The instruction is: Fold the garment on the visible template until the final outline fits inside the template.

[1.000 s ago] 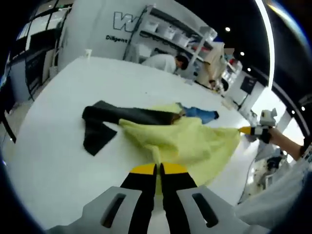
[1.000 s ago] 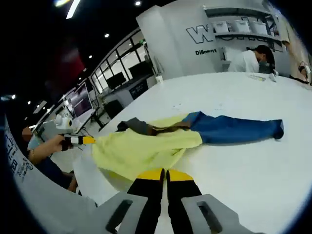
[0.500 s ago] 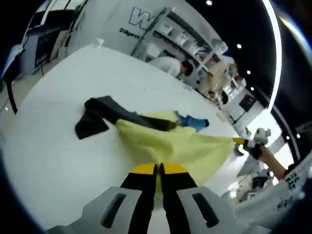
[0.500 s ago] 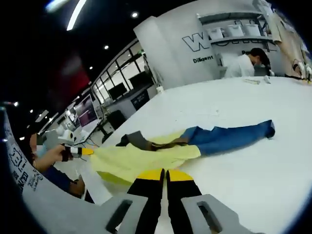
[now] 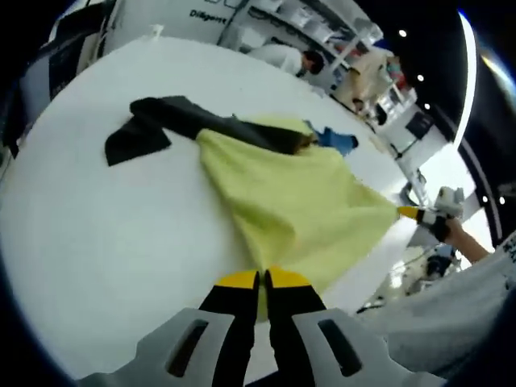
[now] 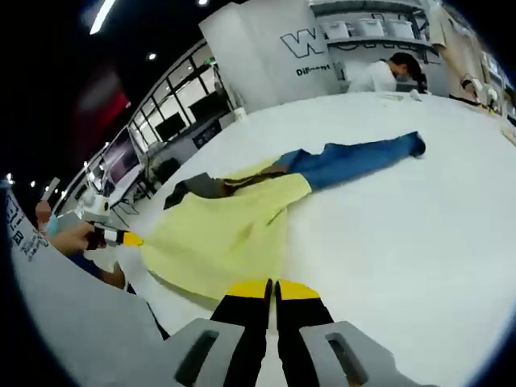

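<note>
Work surface: a white table (image 5: 97,234) is carrying three garments and is running back toward a white wall with dark lettering (image 6: 310,42).
Yellow garment: the yellow garment (image 5: 298,201) is lying spread across the table near its front edge, pulled taut between the two grippers.
Left gripper: the left gripper (image 5: 262,282) is rising from the bottom of the left gripper view with its yellow-tipped jaws pressed together on the near hem of the yellow garment; in the right gripper view it (image 6: 121,237) is showing at the far left, clamping the garment's corner.
Right gripper: the right gripper (image 6: 272,289) is standing with jaws closed on the yellow garment's edge at the bottom of the right gripper view; in the left gripper view it (image 5: 419,215) is holding the stretched corner at the right.
Black garment: a black garment (image 5: 173,121) is lying beyond the yellow one, its end tucked under or against the yellow cloth.
Blue garment: a blue garment (image 6: 355,157), apparently denim, is extending away from the yellow garment's far side, touching it.
Template: no outline is reading clearly on the table at this resolution.
Person holding the grippers: a hand (image 5: 461,236) is gripping the right gripper's handle.
Background: a person in white (image 6: 379,74) is bending beside shelving (image 6: 363,36) behind the table.
</note>
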